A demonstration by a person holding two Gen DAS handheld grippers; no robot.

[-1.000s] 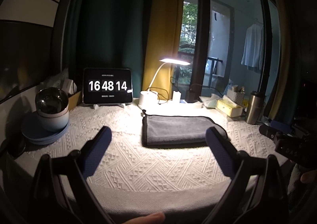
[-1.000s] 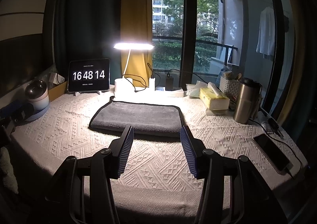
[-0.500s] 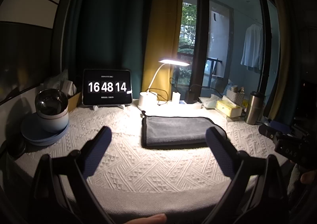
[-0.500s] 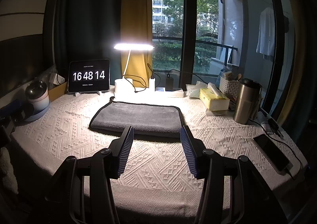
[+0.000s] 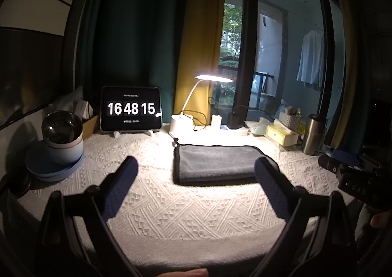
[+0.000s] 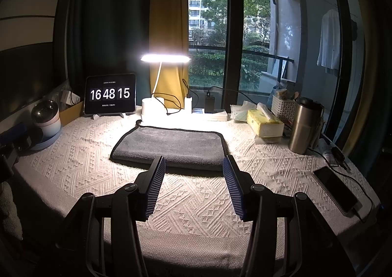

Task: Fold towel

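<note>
A grey towel (image 5: 215, 163) with a dark border lies folded flat on the white textured tablecloth, under the desk lamp. It also shows in the right wrist view (image 6: 171, 148). My left gripper (image 5: 196, 167) is open and empty, held above the table's near edge, short of the towel. My right gripper (image 6: 193, 163) is open and empty, its blue-padded fingertips just in front of the towel's near edge. Neither gripper touches the towel.
A tablet clock (image 5: 131, 108) and a lit desk lamp (image 5: 213, 78) stand at the back. A cup on blue plates (image 5: 62, 141) is at the left. A tissue box (image 6: 264, 121), steel tumbler (image 6: 303, 125) and phone (image 6: 335, 190) are at the right.
The clock has ticked from 16:48:14 to 16:48:15. Both grippers stay open and have barely moved; the towel lies as before.
</note>
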